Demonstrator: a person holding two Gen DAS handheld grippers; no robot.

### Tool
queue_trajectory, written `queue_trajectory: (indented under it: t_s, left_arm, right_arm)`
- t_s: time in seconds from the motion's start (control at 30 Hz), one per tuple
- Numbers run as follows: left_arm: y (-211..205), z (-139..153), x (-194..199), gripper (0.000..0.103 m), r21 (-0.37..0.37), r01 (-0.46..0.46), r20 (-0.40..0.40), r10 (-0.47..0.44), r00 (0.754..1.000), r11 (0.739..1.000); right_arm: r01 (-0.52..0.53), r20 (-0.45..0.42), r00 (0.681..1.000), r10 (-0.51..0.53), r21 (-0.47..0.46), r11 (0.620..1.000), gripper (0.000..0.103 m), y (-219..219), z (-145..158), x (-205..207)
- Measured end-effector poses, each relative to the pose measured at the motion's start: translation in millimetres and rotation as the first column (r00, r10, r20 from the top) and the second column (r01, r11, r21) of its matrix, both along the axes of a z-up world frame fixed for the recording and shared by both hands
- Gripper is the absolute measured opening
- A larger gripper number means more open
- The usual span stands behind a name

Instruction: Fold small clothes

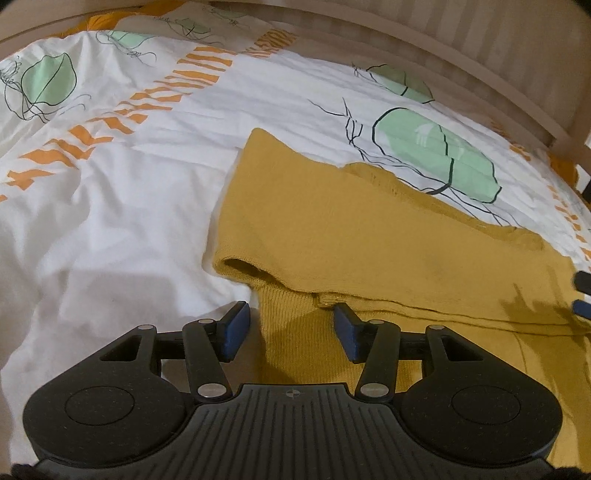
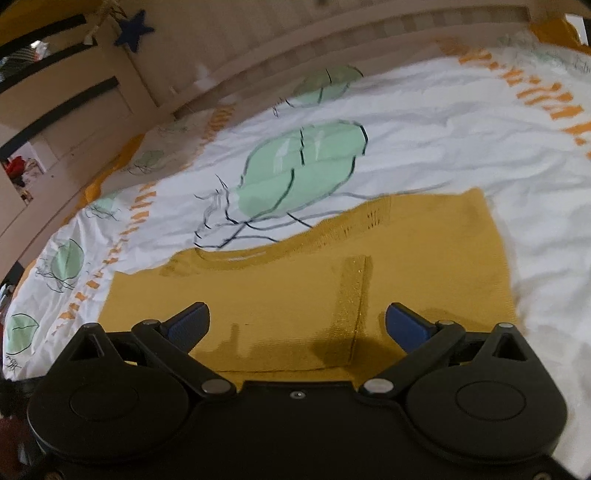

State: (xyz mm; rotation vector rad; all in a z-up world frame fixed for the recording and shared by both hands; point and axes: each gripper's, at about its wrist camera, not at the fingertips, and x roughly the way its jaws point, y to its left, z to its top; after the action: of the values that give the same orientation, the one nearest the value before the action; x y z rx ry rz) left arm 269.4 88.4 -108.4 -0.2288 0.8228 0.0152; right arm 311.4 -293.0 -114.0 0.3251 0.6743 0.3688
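A mustard-yellow knit garment [image 1: 369, 236] lies flat on the bed, one short sleeve [image 1: 240, 266] pointing left with its cuff open. My left gripper [image 1: 291, 325] hovers low at the garment's near edge beside that sleeve. Its blue pads [image 1: 234, 328] stand apart with ribbed fabric between them, untouched. At the right edge of the left wrist view the tips of my right gripper [image 1: 580, 293] show over the cloth. In the right wrist view the garment [image 2: 295, 280] fills the middle, and my right gripper [image 2: 297, 321] stands wide open above it, holding nothing.
The bed is covered by a white duvet [image 1: 110, 192] with green leaf prints and orange marks. A pale wooden bed rail [image 1: 461, 55] runs along the far side. A wooden cabinet [image 2: 74, 99] with a blue star [image 2: 135, 27] stands beyond the bed.
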Motion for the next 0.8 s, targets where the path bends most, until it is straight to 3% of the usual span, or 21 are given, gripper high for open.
queue_trajectory:
  t_s: [0.2,0.23,0.37,0.53,0.67,0.8]
  left_arm:
    - [-3.2,-1.5,-0.4,0.049,0.014,-0.004,0.003,0.004,1.0,1.0]
    - [-3.6,-1.6,-0.5,0.049,0.016,-0.004,0.004,0.004,1.0,1.0]
    - [-3.2,-1.8,-0.7,0.049,0.017,-0.004,0.005,0.004,1.0,1.0]
    - [-1.1,-1.5,0.1,0.049,0.009,0.0,0.0,0.0,1.0,1.0]
    - [-0.6,-1.6,0.1,0.049,0.005,-0.002,0.0,0.002,1.0,1.0]
    - [-2.0,-1.9,0.1,0.049,0.01,-0.004,0.002,0.004,1.0,1.0]
  right_arm:
    - [0.02,-0.059,0.998,-0.021,-0.031,0.999,0.04,7.8,-8.8,12.2]
    - [0.015,-0.063,0.998,-0.017,-0.03,0.999,0.015,9.1,-7.7,12.9]
    - [-0.04,-0.03,0.999,0.039,-0.055,0.998,0.013,23.4,9.7,11.4]
    - [-0.112,0.111,0.988,0.11,0.004,0.994,0.013,20.4,65.2,-7.6]
    - [-0.021,0.145,0.989,0.022,-0.006,1.0,0.012,-13.2,83.3,-10.3]
    - [0.105,0.056,0.993,-0.101,-0.072,0.992,0.013,-45.2,55.1,6.0]
